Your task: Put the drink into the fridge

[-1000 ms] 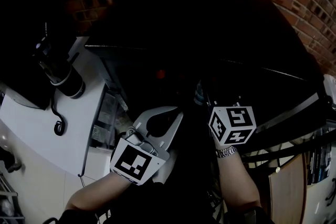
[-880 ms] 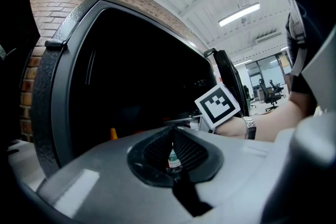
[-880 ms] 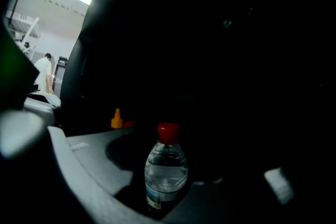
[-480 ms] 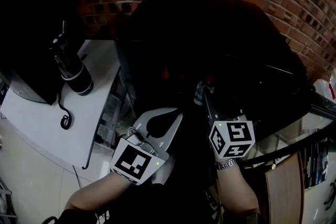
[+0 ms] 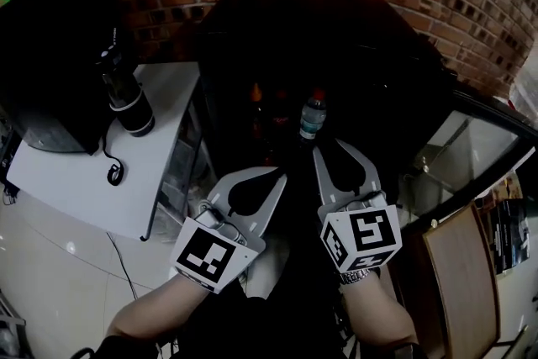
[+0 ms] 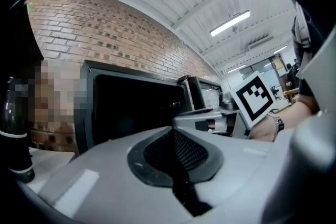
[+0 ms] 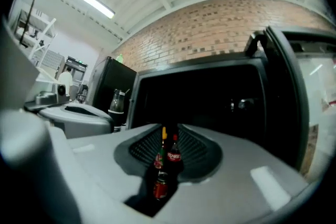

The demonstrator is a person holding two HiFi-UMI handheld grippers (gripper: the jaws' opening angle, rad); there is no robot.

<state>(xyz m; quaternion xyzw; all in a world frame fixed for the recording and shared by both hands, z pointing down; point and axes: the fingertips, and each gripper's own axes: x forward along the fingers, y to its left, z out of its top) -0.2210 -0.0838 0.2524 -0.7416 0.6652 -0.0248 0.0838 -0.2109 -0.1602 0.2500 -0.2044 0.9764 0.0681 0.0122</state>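
On the left, a dark flask (image 5: pixel 128 101) with a white band stands on the white table (image 5: pixel 76 176). The left hand-held gripper (image 5: pixel 279 176) points level, its jaws pressed together on nothing. Ahead of it the black fridge (image 5: pixel 336 21) is open. The drink (image 5: pixel 313 117), a red-capped bottle, stands upright inside near other bottles (image 7: pixel 174 157). Just short of it and not touching, the right hand-held gripper (image 5: pixel 328 146) is empty, its jaws a slit apart after just closing. The fridge's glass door (image 5: pixel 471 151) hangs open at the right.
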